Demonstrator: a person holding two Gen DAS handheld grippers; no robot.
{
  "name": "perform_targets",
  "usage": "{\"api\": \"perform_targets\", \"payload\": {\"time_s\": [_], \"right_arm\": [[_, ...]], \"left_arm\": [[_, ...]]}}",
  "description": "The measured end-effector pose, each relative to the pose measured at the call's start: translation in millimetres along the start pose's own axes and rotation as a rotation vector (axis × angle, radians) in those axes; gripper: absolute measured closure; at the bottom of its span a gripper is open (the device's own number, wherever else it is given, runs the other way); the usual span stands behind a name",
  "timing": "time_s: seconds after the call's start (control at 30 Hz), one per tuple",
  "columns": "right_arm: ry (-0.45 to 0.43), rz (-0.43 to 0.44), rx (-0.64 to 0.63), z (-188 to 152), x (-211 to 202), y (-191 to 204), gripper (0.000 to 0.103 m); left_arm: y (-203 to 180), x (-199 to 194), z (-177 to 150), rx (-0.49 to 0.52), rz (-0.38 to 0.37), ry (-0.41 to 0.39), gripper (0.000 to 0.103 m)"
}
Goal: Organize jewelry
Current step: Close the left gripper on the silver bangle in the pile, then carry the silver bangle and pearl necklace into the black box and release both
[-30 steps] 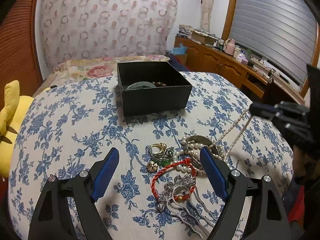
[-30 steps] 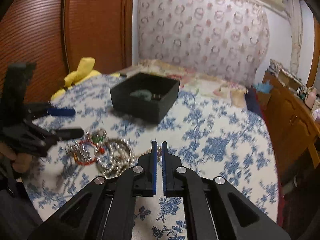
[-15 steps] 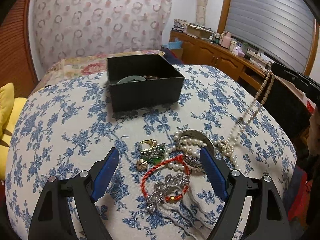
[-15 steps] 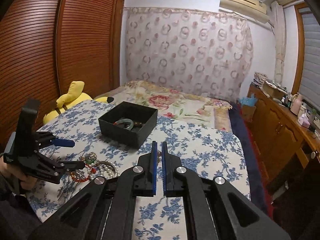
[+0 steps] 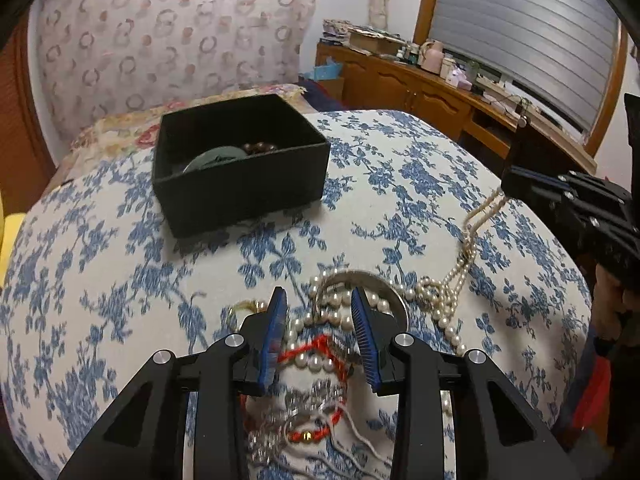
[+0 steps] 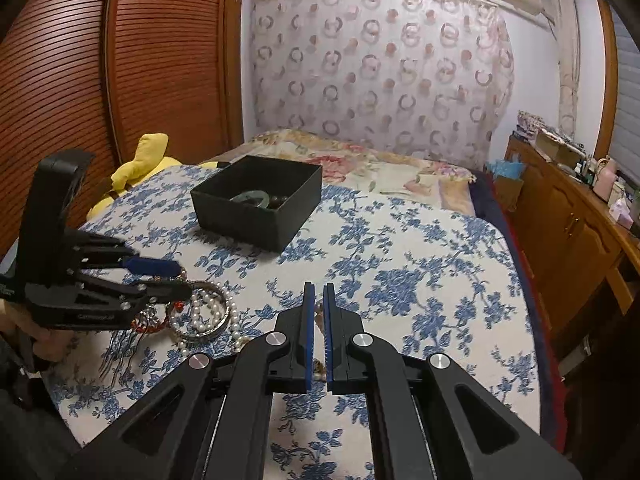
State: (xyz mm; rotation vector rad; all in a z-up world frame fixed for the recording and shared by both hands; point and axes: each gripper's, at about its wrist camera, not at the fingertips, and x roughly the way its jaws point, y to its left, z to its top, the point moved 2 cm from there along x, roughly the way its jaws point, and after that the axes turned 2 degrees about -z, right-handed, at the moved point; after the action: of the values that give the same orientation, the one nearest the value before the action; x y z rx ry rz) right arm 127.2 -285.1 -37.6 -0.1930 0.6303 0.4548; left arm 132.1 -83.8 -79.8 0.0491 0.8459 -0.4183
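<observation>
No readable text, label, brand or number in either view. Faint pale lettering on the side of the left gripper [image 6: 176,278] body, at 9 o'clock in the right wrist view, too blurred to make out.

One black box [image 5: 240,168], one silver bangle [image 6: 200,312], one red cord bracelet [image 5: 316,350], one pearl necklace [image 5: 452,280], two grippers [image 5: 318,332] [image 6: 316,320].
</observation>
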Motion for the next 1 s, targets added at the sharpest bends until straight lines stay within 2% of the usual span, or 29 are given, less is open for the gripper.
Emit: {"api": "perform_targets", "payload": {"time_s": [0.1,0.27,0.4,0.63,1.0], "right_arm": [[0.003,0.011,0.002,-1,2,2,0.098],[0.001,0.02,-0.005,1,1,6,0.098],[-0.007,0.022,-0.006,4,-3,7,0.098],[-0.044,0.024,-0.014,15,-14,10,0.098],[-0.151,0.022,-0.045,59,-40,16,0.098]], "left_arm": [[-3,8,6,0.022,0.007,0.017,0.073],[-6,18,9,0.054,0.002,0.051,0.095],[-7,17,8,0.071,-0.008,0.051,0.099],[1,1,12,0.033,-0.003,0.001,0.1],[18,-39,35,-0.025,0.017,-0.126,0.1]]}}
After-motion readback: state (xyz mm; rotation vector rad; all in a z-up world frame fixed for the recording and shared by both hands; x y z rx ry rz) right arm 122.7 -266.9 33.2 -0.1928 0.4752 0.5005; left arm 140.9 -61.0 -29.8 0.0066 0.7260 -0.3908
